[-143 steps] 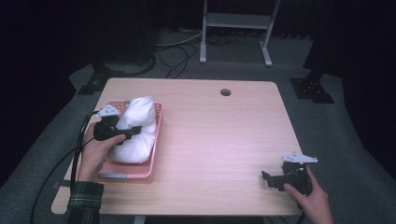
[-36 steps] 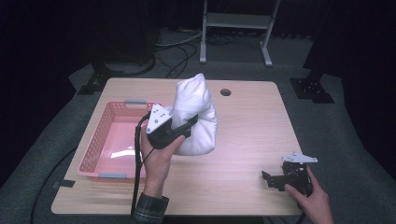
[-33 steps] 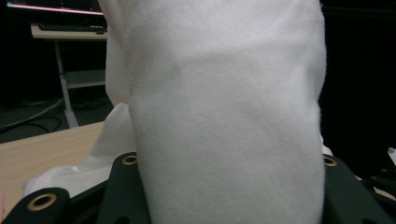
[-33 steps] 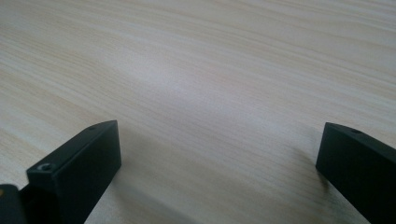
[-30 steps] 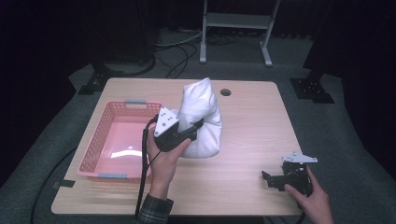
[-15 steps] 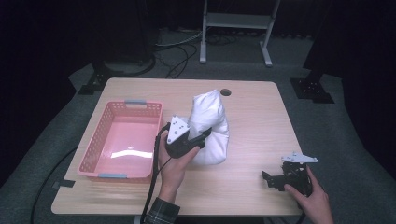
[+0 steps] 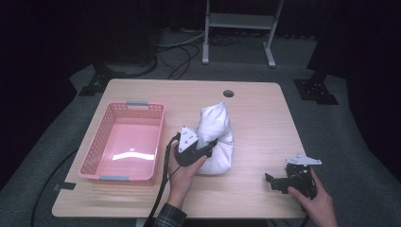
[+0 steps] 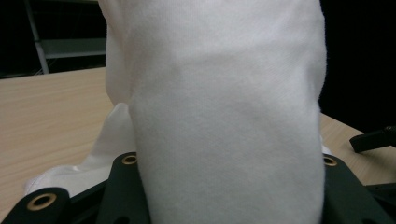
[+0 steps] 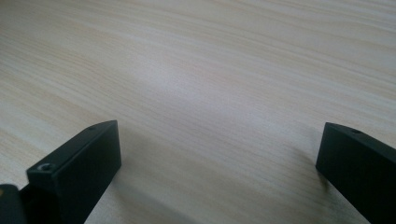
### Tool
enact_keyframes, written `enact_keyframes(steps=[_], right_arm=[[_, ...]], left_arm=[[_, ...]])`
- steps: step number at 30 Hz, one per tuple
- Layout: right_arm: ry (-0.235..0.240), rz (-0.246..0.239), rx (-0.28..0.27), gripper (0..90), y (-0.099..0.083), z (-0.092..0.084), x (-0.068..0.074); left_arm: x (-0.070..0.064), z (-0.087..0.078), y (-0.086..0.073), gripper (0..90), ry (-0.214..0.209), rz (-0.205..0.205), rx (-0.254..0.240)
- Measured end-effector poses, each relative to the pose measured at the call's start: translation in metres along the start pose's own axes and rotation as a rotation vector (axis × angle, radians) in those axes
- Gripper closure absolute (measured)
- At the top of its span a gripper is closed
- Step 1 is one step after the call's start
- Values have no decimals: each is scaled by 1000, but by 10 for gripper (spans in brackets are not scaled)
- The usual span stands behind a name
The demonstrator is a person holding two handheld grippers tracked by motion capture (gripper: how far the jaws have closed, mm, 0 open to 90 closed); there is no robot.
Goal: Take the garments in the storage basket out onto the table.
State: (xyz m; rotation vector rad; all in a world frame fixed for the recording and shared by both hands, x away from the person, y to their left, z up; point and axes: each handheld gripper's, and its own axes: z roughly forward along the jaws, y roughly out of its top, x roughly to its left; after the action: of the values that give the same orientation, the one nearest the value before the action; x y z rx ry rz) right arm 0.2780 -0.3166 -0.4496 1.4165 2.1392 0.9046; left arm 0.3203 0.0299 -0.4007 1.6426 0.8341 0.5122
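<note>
Two grippers are working for me: my left gripper (image 7: 204, 150) is pinching the white cloth bundle (image 7: 216, 138), which is resting on the table (image 7: 255, 113) just right of the pink basket (image 7: 124, 142). At five o'clock from the bundle, my right gripper (image 9: 219, 158) is sitting with jaws spread over bare wood.

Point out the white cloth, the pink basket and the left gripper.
white cloth (image 7: 218, 124): high view, upper bulge.
pink basket (image 7: 94, 145): high view, left wall.
left gripper (image 7: 206, 146): high view, jaws at the cloth.
</note>
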Motion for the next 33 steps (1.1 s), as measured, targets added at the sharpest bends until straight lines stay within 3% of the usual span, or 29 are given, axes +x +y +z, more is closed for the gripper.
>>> enact_keyframes(steps=[11, 18, 33], right_arm=[[0, 0, 0, 0, 0, 0, 0], [0, 0, 0, 0, 0, 0, 0], [0, 1, 0, 0, 0, 0, 0]], left_arm=[[-1, 14, -13, 519, -6, 2, 74], [-1, 20, -13, 510, -10, 0, 111], [0, 28, -12, 403, 1, -13, 173]])
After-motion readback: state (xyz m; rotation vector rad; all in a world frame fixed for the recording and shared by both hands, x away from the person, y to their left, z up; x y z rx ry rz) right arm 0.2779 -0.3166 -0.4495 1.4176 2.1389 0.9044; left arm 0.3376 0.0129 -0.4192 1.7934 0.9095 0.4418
